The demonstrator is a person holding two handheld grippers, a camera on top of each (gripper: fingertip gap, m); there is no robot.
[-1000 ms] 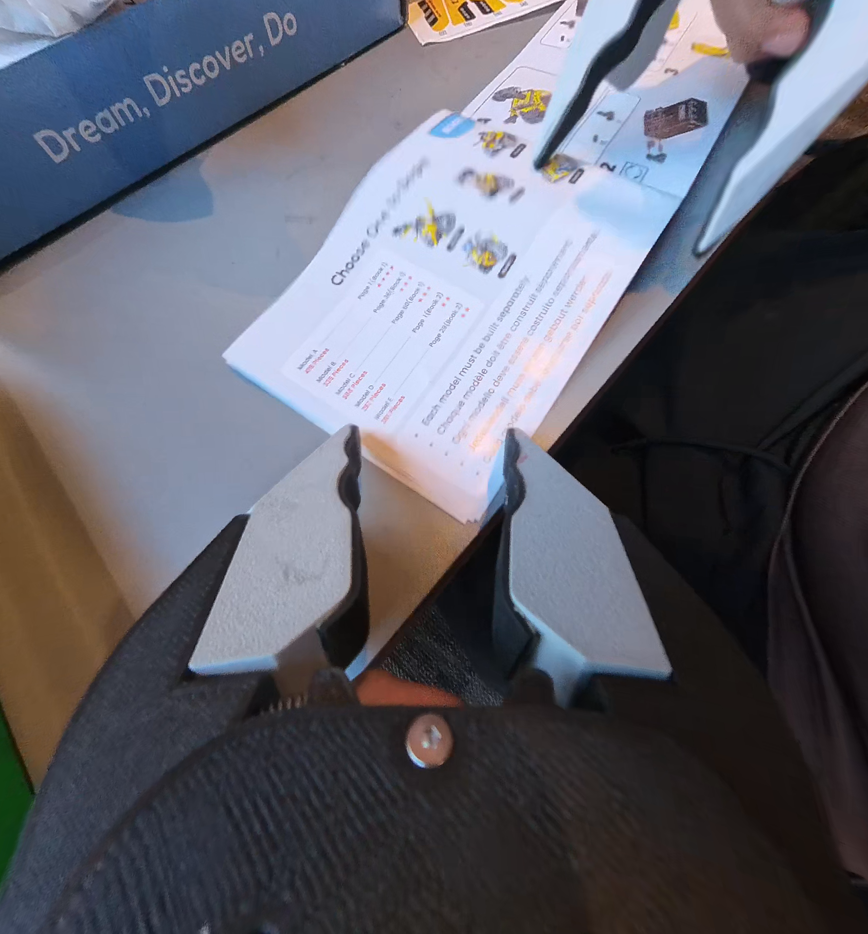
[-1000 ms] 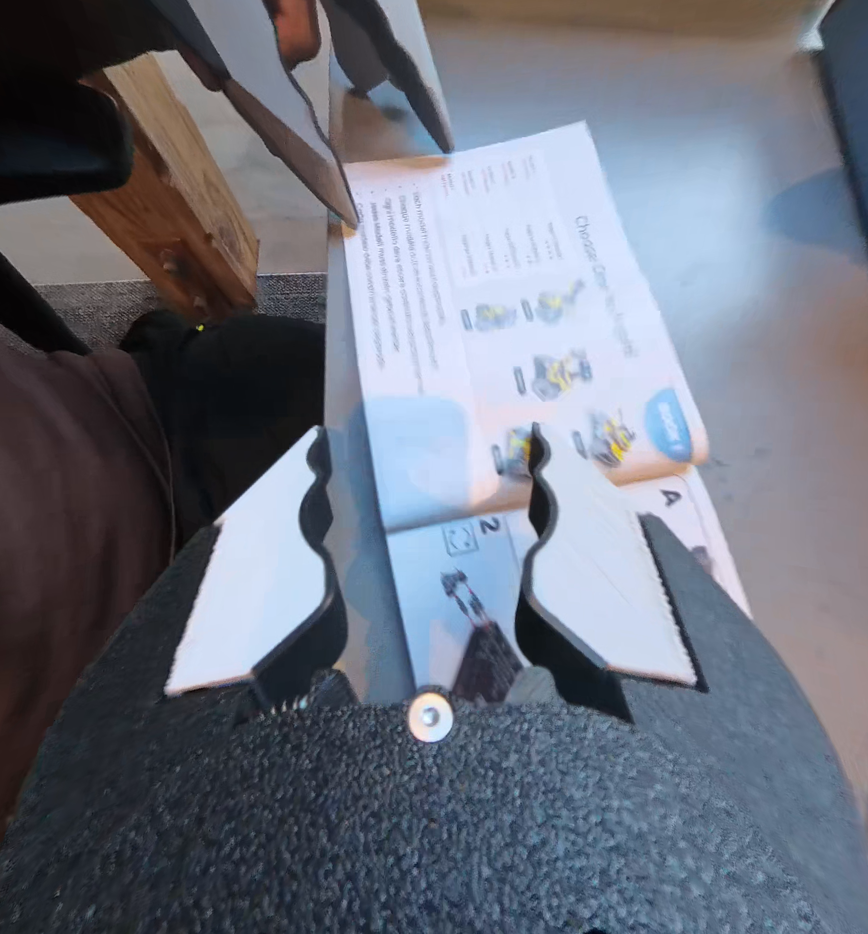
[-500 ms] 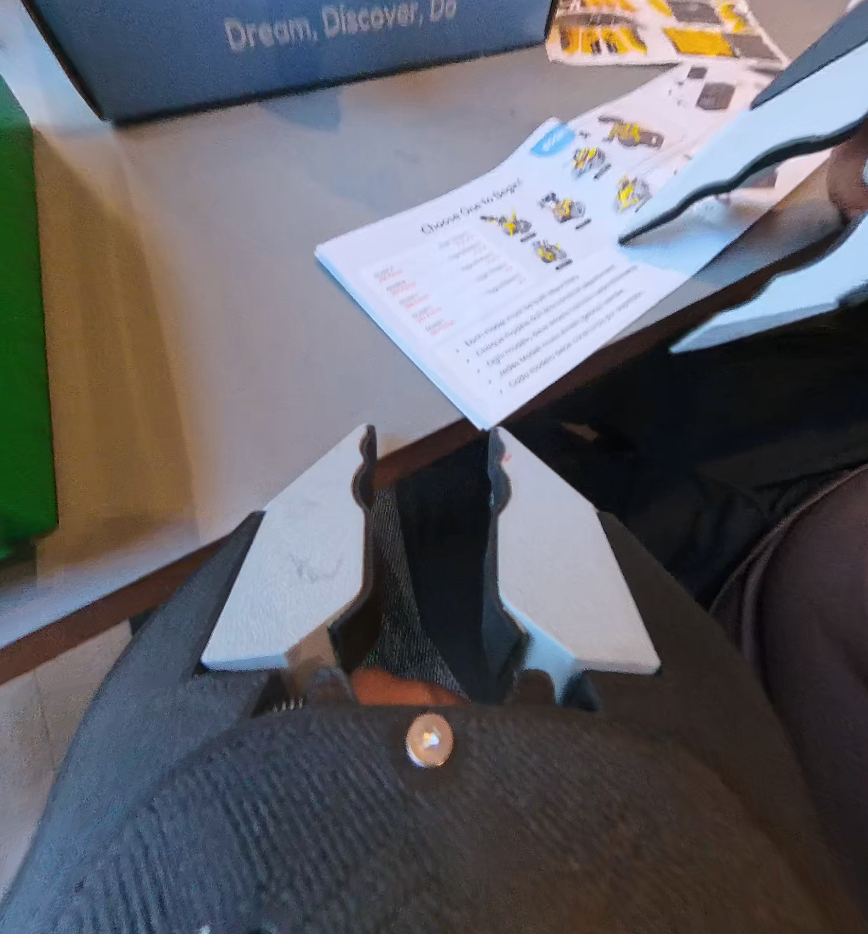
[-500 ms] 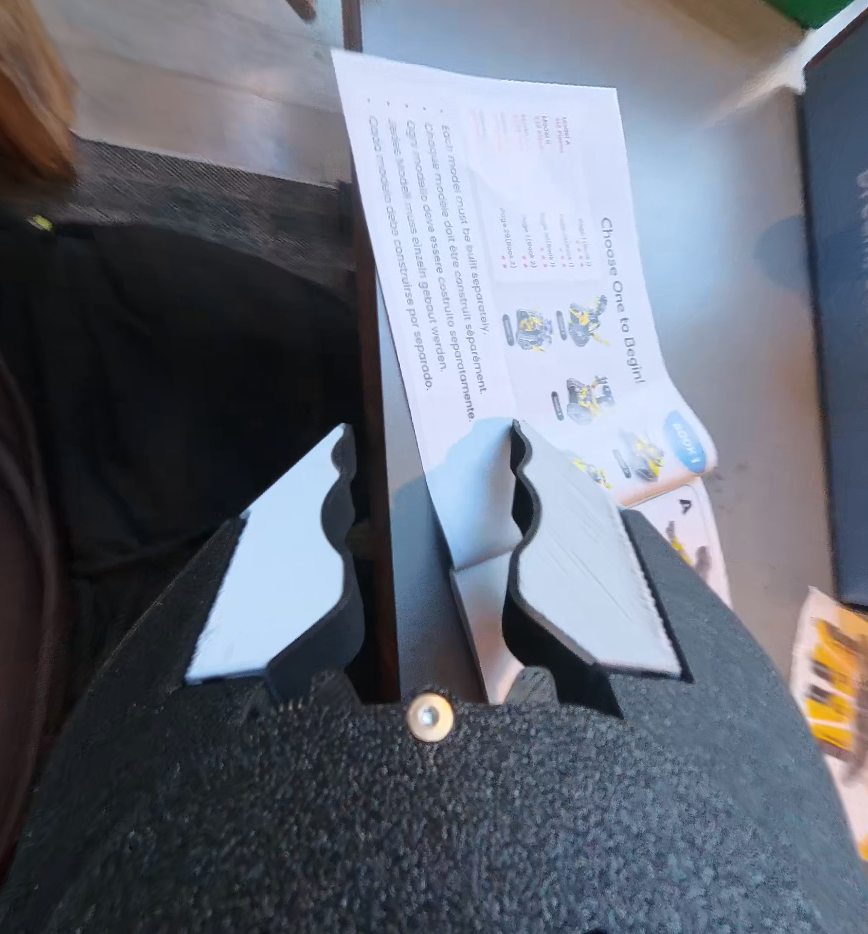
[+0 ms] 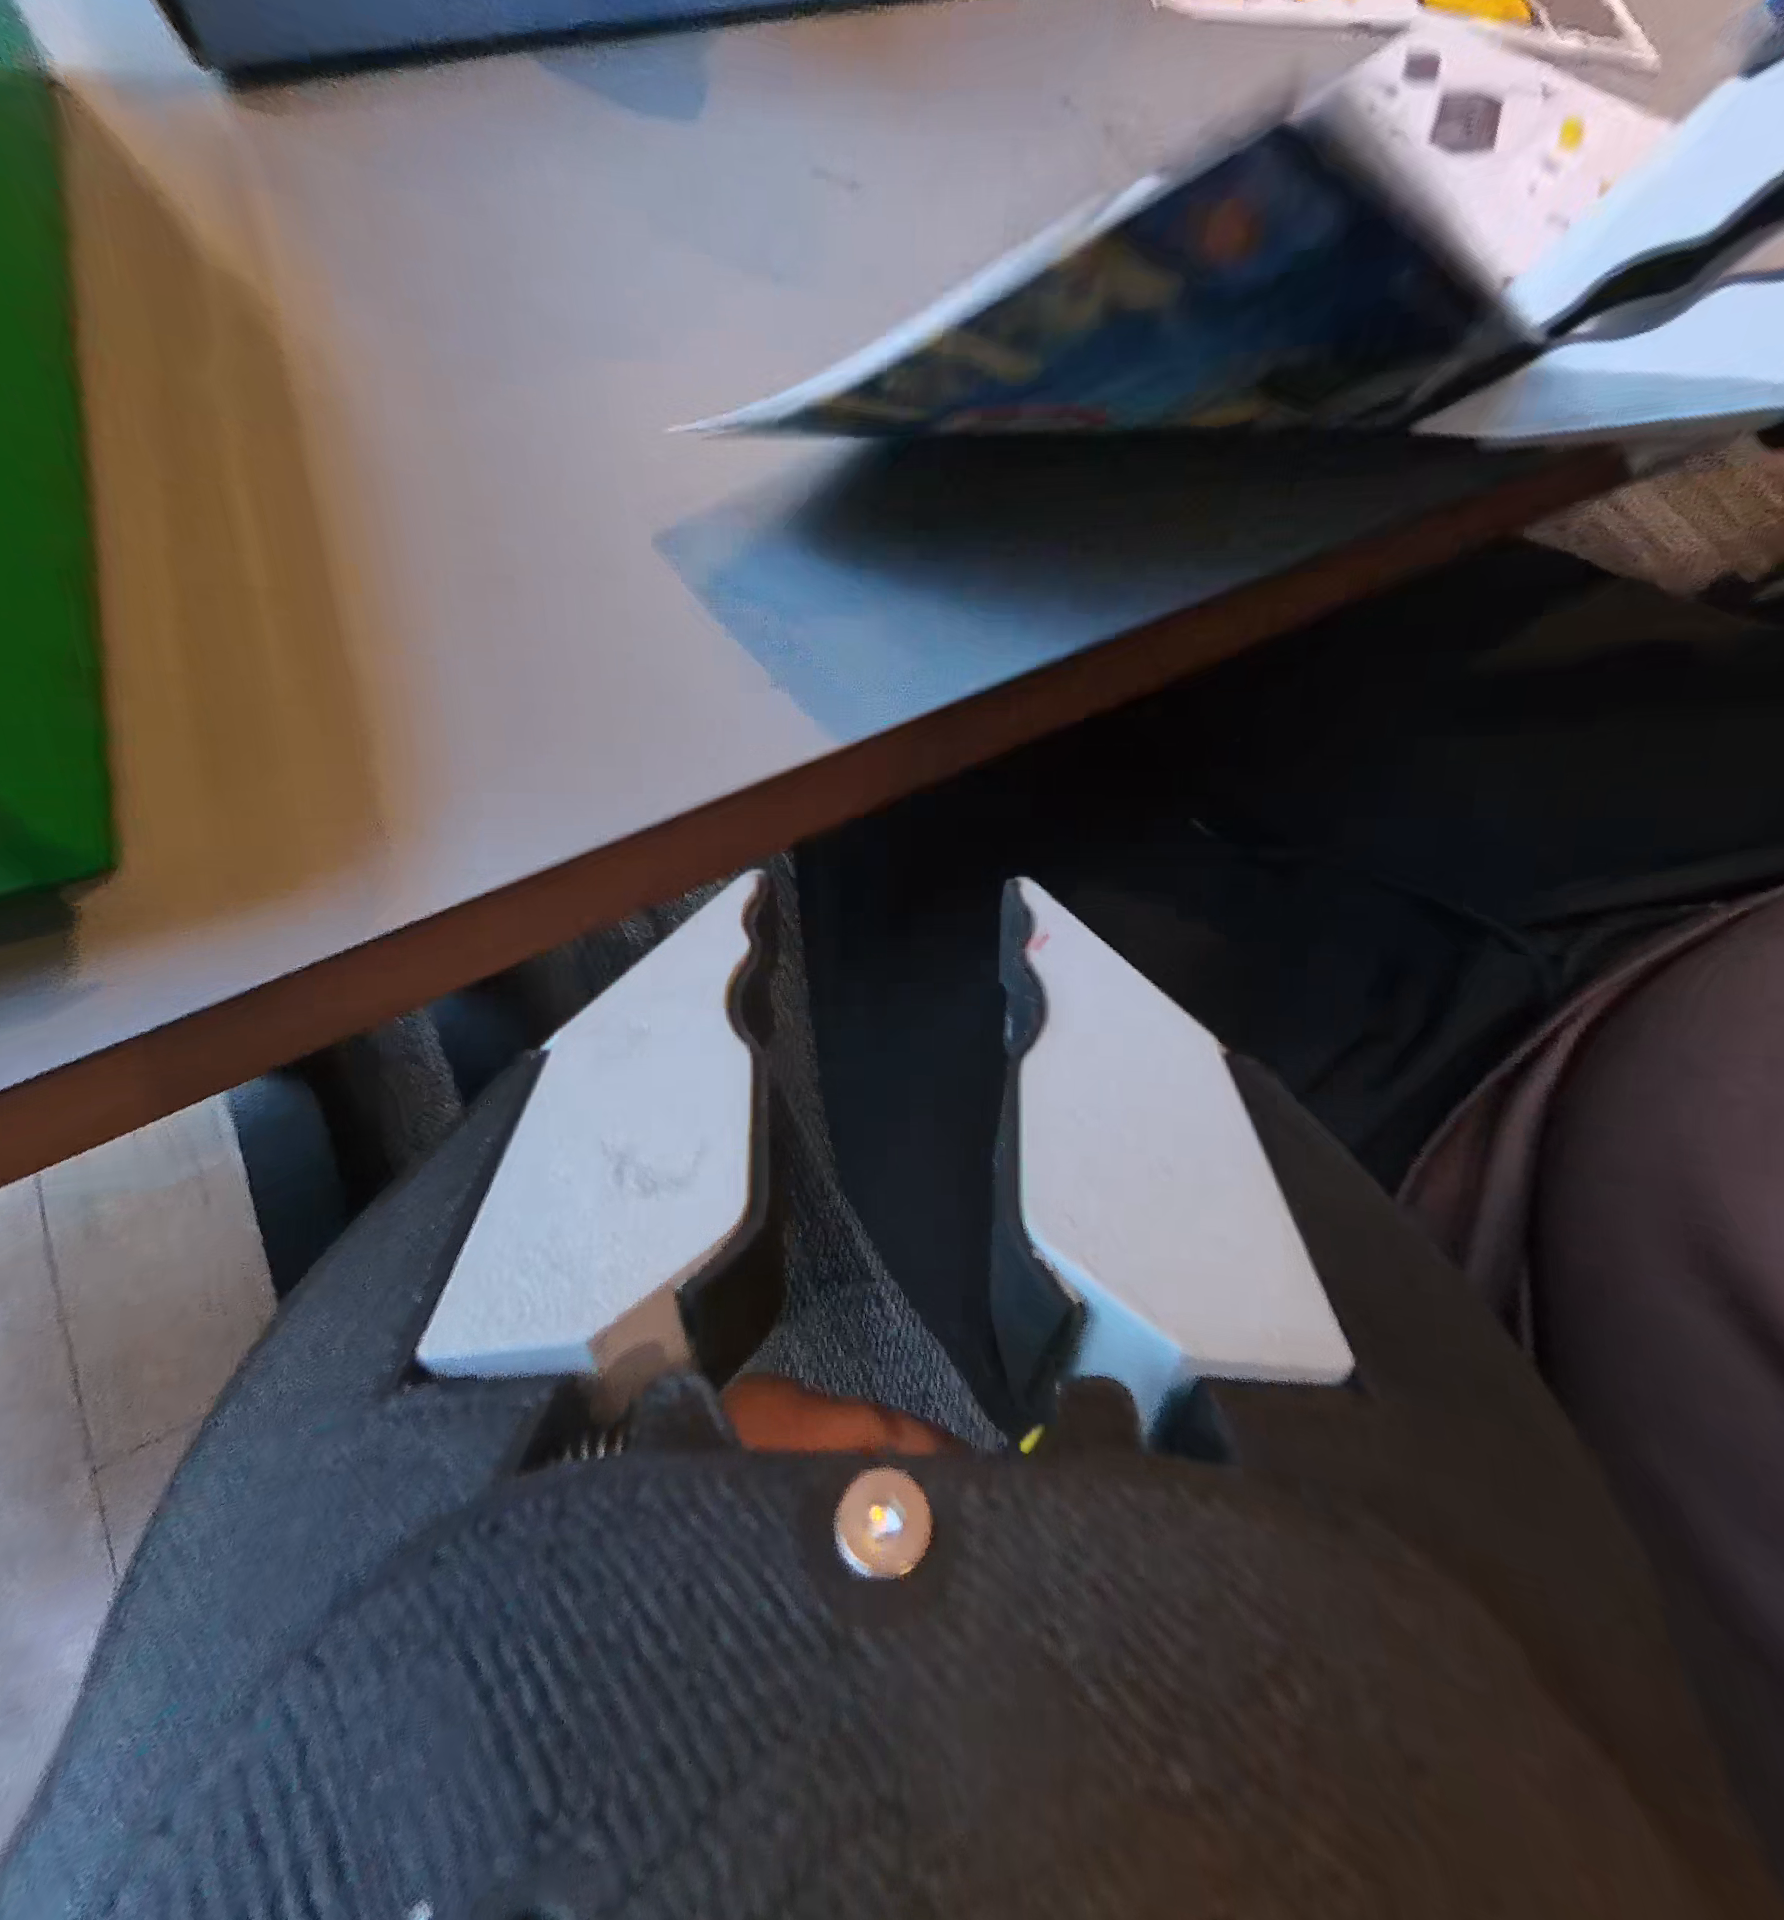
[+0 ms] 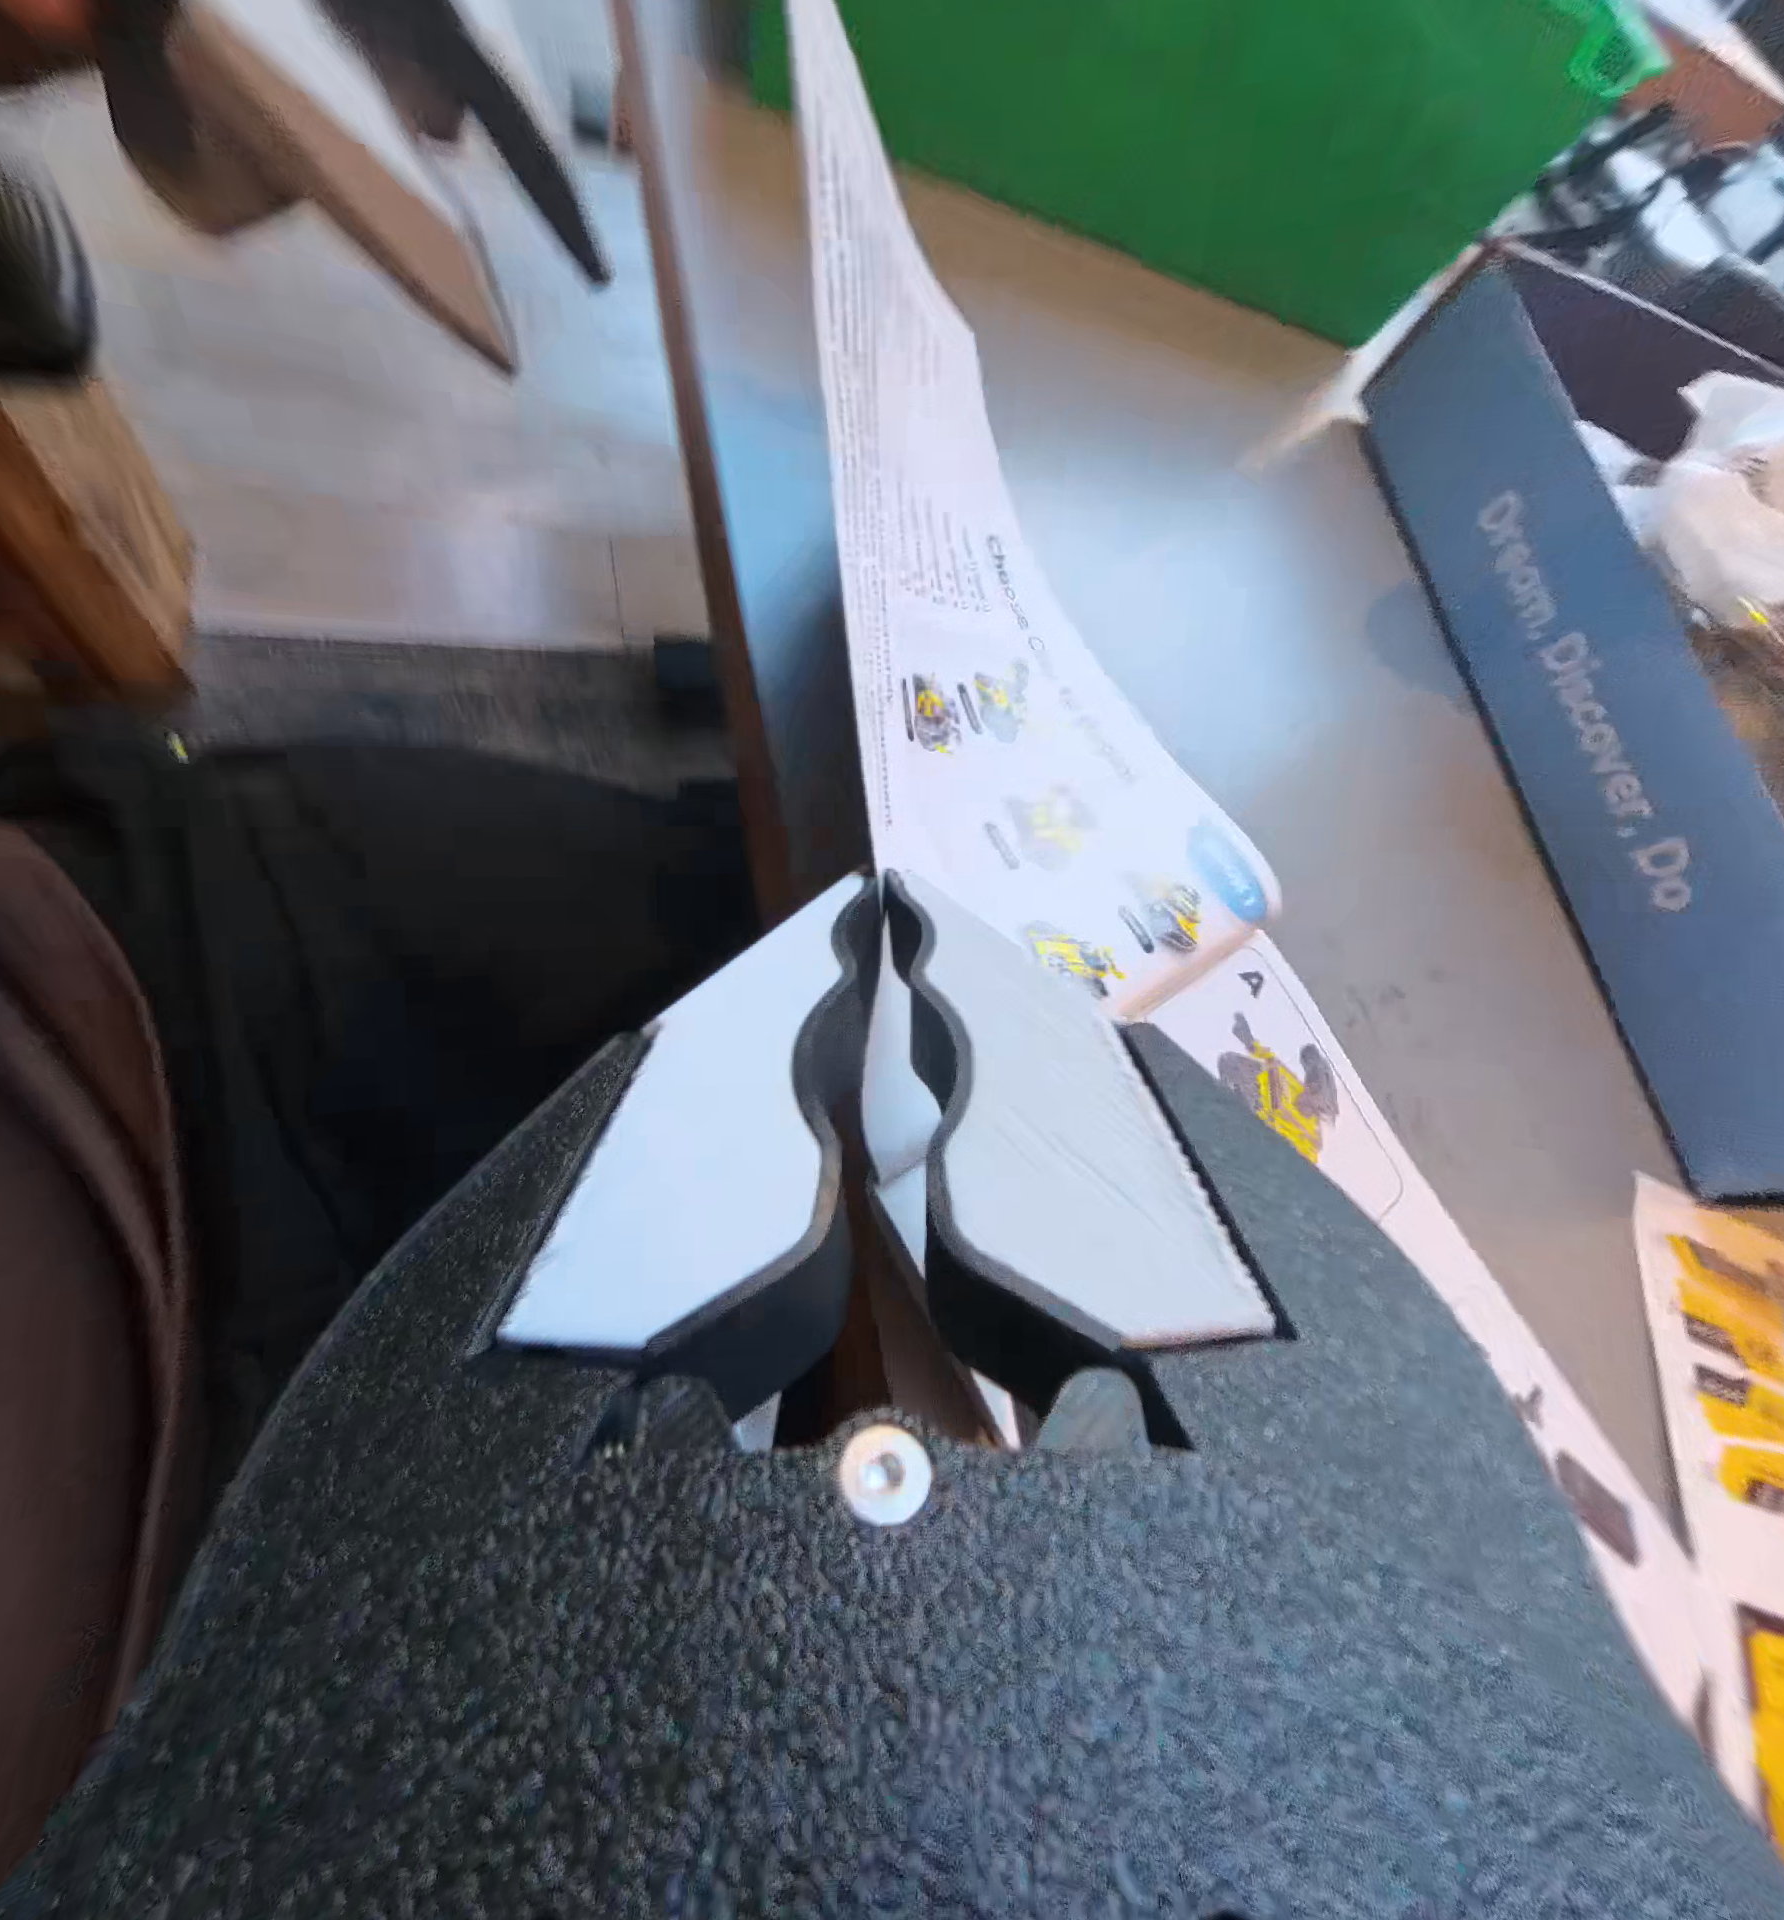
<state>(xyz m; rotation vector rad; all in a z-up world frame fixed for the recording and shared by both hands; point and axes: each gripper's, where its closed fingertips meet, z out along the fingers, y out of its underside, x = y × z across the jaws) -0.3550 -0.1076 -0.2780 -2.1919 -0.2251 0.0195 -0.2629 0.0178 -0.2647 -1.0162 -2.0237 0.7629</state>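
A printed instruction booklet lies open at the near edge of the grey table. My right gripper is shut on the near edge of its top leaf and holds that leaf up off the table, curling. In the left wrist view the raised leaf shows its dark blue printed underside, blurred, with the right gripper pinching it at the right. The page underneath lies flat. My left gripper is open and empty, below and in front of the table edge, over dark clothing.
A dark blue box with plastic bags inside stands behind the booklet. A green box stands on the table's left. A yellow printed sheet lies to the right. A person's brown-clothed lap is close under the table edge. Tip to tip, the grippers are about 15 centimeters apart.
My right gripper has closed on the booklet's top leaf and lifted it off the table. My left gripper has drawn back from the booklet's corner to below the table edge, still open.
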